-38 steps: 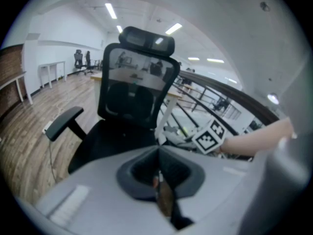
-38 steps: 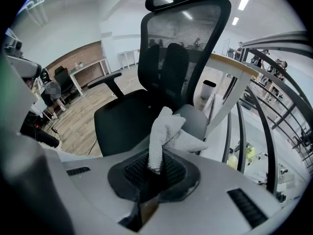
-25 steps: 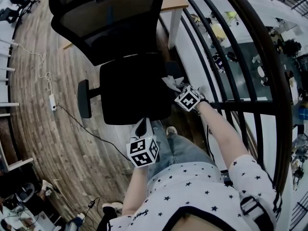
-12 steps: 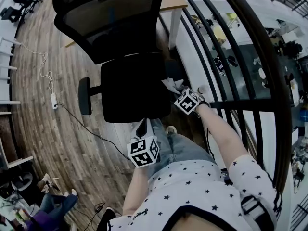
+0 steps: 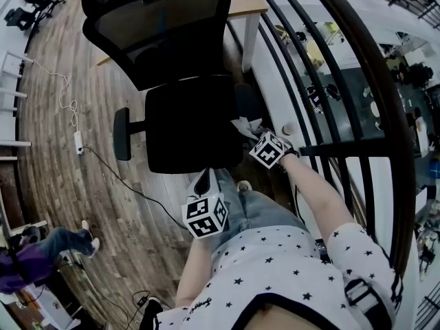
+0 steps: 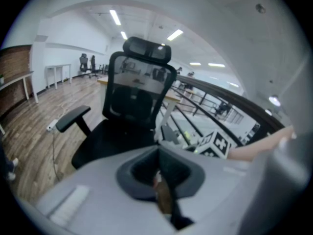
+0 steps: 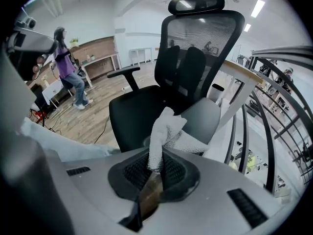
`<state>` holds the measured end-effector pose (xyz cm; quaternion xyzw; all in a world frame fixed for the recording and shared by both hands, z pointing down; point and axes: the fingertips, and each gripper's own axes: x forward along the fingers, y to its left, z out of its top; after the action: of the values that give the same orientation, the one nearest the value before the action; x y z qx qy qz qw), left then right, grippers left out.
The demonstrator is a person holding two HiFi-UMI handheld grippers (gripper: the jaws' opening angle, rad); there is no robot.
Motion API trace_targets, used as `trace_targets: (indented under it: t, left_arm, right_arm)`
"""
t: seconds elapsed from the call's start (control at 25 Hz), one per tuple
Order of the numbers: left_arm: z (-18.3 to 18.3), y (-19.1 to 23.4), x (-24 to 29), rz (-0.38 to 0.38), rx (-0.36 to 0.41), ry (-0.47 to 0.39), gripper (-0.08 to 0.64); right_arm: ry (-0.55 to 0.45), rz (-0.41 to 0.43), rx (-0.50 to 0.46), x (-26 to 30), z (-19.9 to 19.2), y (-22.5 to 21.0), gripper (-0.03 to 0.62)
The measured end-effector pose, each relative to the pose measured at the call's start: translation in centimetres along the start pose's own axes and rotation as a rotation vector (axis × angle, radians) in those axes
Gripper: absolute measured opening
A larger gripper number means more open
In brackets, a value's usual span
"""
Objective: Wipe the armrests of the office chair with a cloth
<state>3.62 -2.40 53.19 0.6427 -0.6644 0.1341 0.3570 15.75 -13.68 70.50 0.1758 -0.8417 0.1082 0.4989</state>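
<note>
Cloth (image 7: 165, 133), white, clamped in closed right hand-held gripper (image 7: 155, 166) at armrest (image 7: 208, 117) of office chair (image 5: 185, 115), centre-right of head view; left hand-held gripper (image 6: 159, 177) closed on nothing, lower centre, near seat front.

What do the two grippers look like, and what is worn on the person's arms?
The left gripper and right gripper each have a light grey body, a dark collar round the jaws and a white cube with black square markers. The short-sleeved shirt is white with small dark stars.
</note>
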Motion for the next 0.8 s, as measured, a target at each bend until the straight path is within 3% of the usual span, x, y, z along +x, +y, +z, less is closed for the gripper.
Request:
trace_targets:
  t: [0.4,0.8]
  left_arm:
    - [-0.9,-0.2,-1.0,0.022,-0.015,-0.01,0.006]
    - [0.6,1.3,-1.7,0.053,-0.035,-0.049,0.006]
  right_arm:
    - [0.027,0.018,-0.026,-0.1,-1.0,1.0,0.03]
    - [-0.029,0.013,-0.012,-2.3,1.0,1.8,0.031]
